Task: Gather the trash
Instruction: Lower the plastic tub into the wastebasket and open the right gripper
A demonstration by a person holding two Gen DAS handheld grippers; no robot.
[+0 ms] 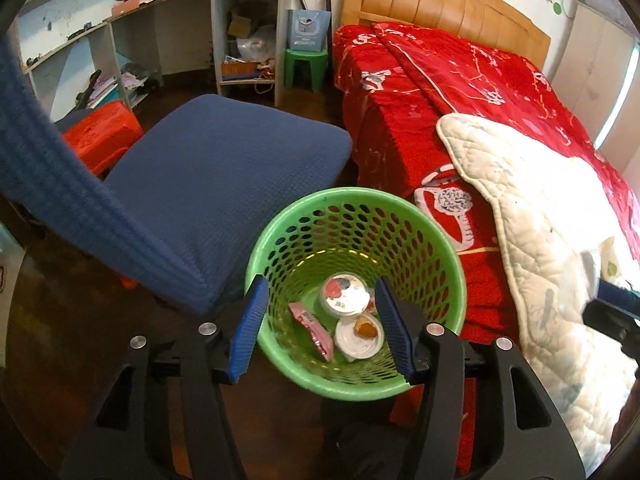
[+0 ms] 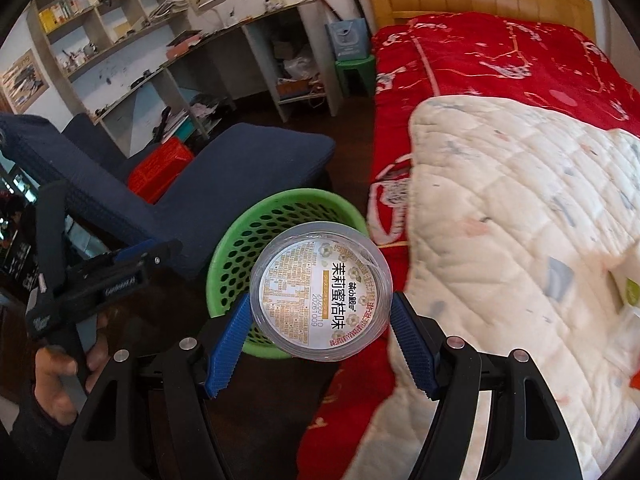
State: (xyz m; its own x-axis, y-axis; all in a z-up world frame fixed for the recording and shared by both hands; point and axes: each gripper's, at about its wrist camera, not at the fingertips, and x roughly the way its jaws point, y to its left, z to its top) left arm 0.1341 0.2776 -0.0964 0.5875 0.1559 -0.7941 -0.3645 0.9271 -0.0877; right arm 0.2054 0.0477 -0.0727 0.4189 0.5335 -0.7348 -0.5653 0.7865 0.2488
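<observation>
A green perforated trash basket [image 1: 440, 264] stands on the floor between a blue chair and a red bed. Inside lie two round plastic cups [image 1: 346, 294] and a pink wrapper [image 1: 314, 330]. My left gripper [image 1: 318, 328] is open and empty, its blue fingers over the basket's near rim. My right gripper [image 2: 320, 316] is shut on a clear plastic cup with a printed foil lid [image 2: 320, 296], held just above the basket [image 2: 236, 256]. The right gripper also shows at the edge of the left wrist view [image 1: 612, 308].
A blue office chair [image 1: 224, 168] stands left of the basket. The bed with a red quilt [image 1: 460, 80] and a white quilted blanket [image 1: 552, 240] is on the right. A red stool [image 1: 104, 136], a green stool [image 1: 306, 66] and cluttered desk shelves [image 1: 244, 52] are behind.
</observation>
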